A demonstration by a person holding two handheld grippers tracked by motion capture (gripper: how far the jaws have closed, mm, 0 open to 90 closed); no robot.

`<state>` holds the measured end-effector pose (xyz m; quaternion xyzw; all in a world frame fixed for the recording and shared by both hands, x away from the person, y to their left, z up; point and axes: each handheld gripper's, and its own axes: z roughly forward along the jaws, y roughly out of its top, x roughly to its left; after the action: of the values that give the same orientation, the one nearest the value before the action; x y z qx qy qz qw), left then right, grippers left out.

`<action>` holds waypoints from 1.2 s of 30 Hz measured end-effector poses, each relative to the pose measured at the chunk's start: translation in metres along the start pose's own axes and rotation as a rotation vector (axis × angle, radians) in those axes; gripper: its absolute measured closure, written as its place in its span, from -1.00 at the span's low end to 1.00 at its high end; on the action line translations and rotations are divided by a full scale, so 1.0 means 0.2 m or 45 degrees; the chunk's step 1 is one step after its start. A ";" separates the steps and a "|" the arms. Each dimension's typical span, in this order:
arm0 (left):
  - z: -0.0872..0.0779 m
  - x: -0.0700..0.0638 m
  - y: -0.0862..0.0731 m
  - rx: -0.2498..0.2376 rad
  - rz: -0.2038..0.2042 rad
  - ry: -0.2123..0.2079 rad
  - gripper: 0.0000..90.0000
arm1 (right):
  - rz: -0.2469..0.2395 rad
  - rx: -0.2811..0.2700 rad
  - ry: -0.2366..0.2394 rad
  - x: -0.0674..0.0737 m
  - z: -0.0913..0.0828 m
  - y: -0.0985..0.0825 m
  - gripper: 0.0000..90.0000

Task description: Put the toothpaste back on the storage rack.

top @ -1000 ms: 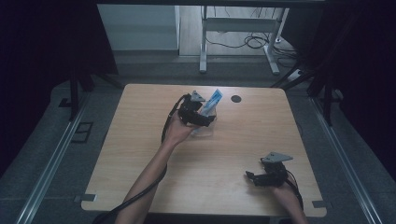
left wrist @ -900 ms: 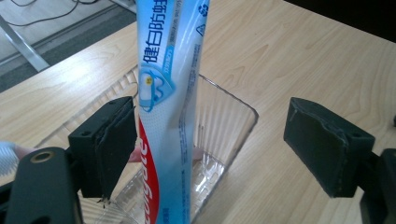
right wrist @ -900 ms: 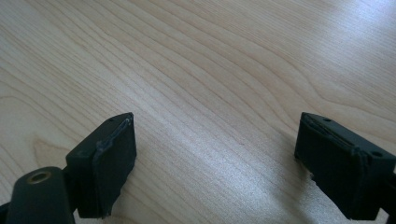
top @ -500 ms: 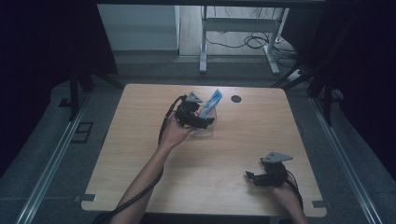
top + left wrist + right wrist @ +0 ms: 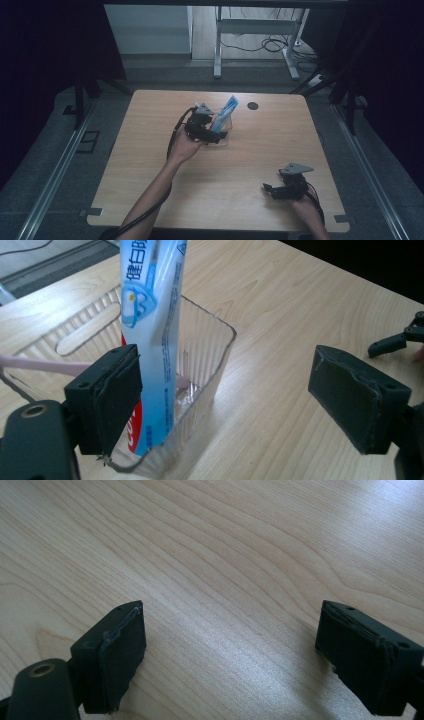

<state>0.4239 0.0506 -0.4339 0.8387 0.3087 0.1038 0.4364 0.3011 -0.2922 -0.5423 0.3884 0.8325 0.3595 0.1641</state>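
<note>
— High view first: what had changed since the picture a moment before?

— Almost nothing. The left gripper [image 5: 212, 131] was in the same spot by the clear cup [image 5: 223, 131], at the far middle of the desk [image 5: 150, 165]. The right gripper [image 5: 280, 190] had not moved either. It was low at the near right side, well apart from the cup.

— Where was the toothpaste tube [image 5: 226, 113]?

— It stood inside the clear cup [image 5: 210, 365]. A thin pink stick [image 5: 35, 365] was in the cup too, and its far end was hidden.

— Which way did the tube [image 5: 155, 330] point?

— Its long side went up and down, but it leaned. The bottom end sat down in the cup. The top end stuck out over the rim and tipped up and away from the person, a bit to the right.

— Was the left gripper [image 5: 225, 390] holding it?

— No. Its jaws were wide apart. One jaw was just beside the tube, and I could not tell if they touched. The other jaw was out over bare desk.

— And the right gripper [image 5: 230, 645]?

— Its jaws were wide apart as well, with just wood between them.
</note>
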 end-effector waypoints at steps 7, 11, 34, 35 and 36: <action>-0.02 -0.03 -0.04 -0.010 0.005 -0.002 -0.70 | 0.000 0.000 0.000 0.00 0.00 0.00 -0.72; -0.04 -0.04 -0.06 -0.012 0.010 0.003 -0.71 | 0.000 0.000 0.000 0.00 0.00 0.00 -0.72; -0.15 -0.09 -0.21 0.010 0.031 0.054 -0.72 | 0.000 0.003 0.000 0.00 0.00 0.00 -0.72; -0.16 -0.09 -0.22 0.011 0.033 0.055 -0.72 | 0.000 0.003 0.000 0.00 0.00 0.00 -0.72; -0.16 -0.09 -0.23 0.011 0.025 0.055 -0.72 | 0.000 0.003 0.000 0.00 0.00 0.00 -0.72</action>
<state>0.3755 0.0801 -0.4488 0.8411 0.3103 0.1248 0.4251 0.3010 -0.2922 -0.5421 0.3884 0.8330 0.3585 0.1637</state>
